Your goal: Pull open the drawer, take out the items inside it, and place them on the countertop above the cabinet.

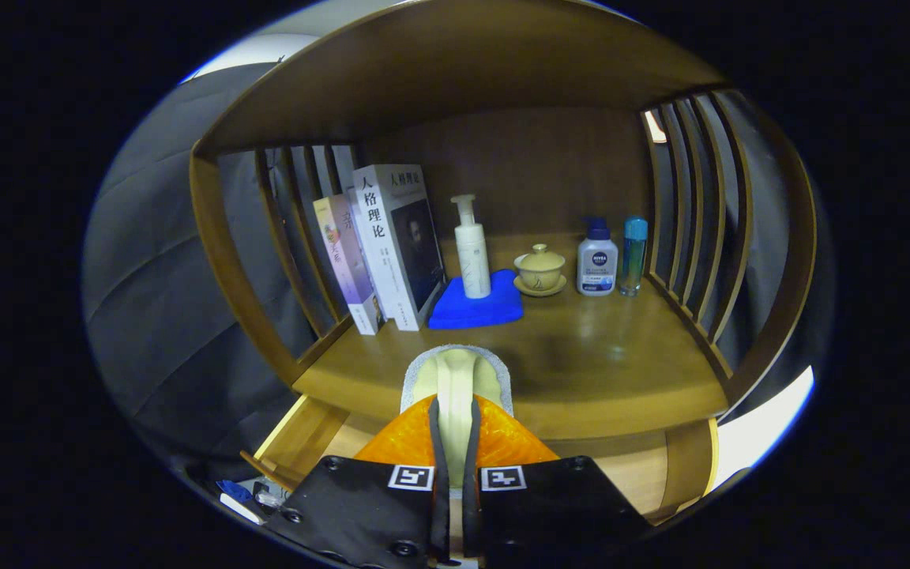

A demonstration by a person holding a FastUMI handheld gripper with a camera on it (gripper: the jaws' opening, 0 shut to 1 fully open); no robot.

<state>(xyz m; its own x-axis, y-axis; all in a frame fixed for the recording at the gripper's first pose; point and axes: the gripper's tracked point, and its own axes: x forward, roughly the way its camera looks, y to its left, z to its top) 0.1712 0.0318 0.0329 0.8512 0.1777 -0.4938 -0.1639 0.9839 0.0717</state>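
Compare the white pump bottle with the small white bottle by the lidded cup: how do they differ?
The pump bottle is taller and slimmer, topped by a white pump; the small bottle is squat with a dark blue cap. The pump bottle stands on the blue cloth; the small bottle stands on bare countertop. Both are upright. The gripper grips a pale brush.

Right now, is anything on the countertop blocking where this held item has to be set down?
Nothing visible blocks it. The hand-held gripper is shut on a pale item at the countertop's front edge. The blue cloth, bottles and books stand farther back.
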